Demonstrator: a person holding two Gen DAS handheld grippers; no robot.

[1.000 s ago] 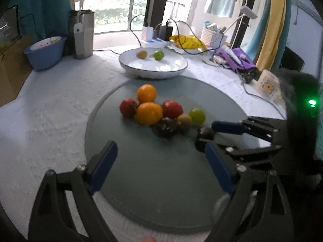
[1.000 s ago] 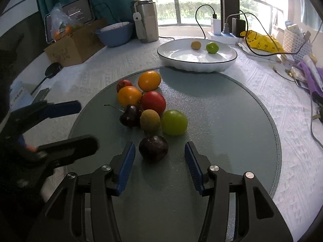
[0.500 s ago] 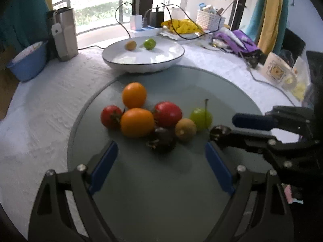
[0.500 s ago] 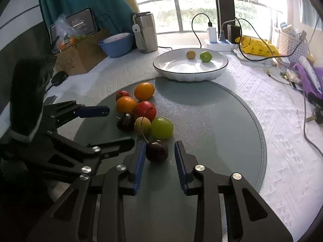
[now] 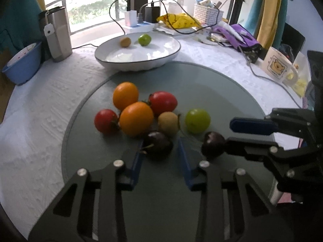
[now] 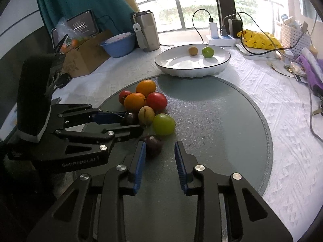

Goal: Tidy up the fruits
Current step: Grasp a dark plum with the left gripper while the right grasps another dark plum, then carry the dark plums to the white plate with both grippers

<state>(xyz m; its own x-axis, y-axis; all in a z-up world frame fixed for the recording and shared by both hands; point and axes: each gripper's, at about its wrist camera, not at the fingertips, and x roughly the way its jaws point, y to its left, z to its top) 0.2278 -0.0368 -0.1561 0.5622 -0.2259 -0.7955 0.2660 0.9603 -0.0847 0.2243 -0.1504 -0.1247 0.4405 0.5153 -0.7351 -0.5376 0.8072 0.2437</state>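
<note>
A cluster of fruit lies on the round grey mat [image 5: 201, 84]: two oranges [image 5: 136, 118], two red tomatoes [image 5: 163, 103], a yellow-brown fruit [image 5: 167, 120], a green fruit [image 5: 197, 120] and two dark plums. My left gripper [image 5: 159, 153] is partly closed around one dark plum [image 5: 157, 144], fingers either side of it. My right gripper [image 6: 159, 151] is open around the other dark plum [image 6: 153, 144], which touches its left finger. A white plate [image 5: 141, 58] behind holds a small brown fruit [image 5: 125, 41] and a green fruit [image 5: 144, 39].
A metal flask [image 5: 58, 34] and a blue bowl [image 5: 22, 64] stand at the back left. Cables, a power strip [image 5: 139, 25], a yellow bag, a white basket and a mug [image 5: 279, 68] crowd the back right. A cardboard box [image 6: 84, 56] sits left.
My left gripper has moved forward and narrowed around a dark plum. My right gripper, which was tight on its plum, has opened a little; the plum rests on the mat.
</note>
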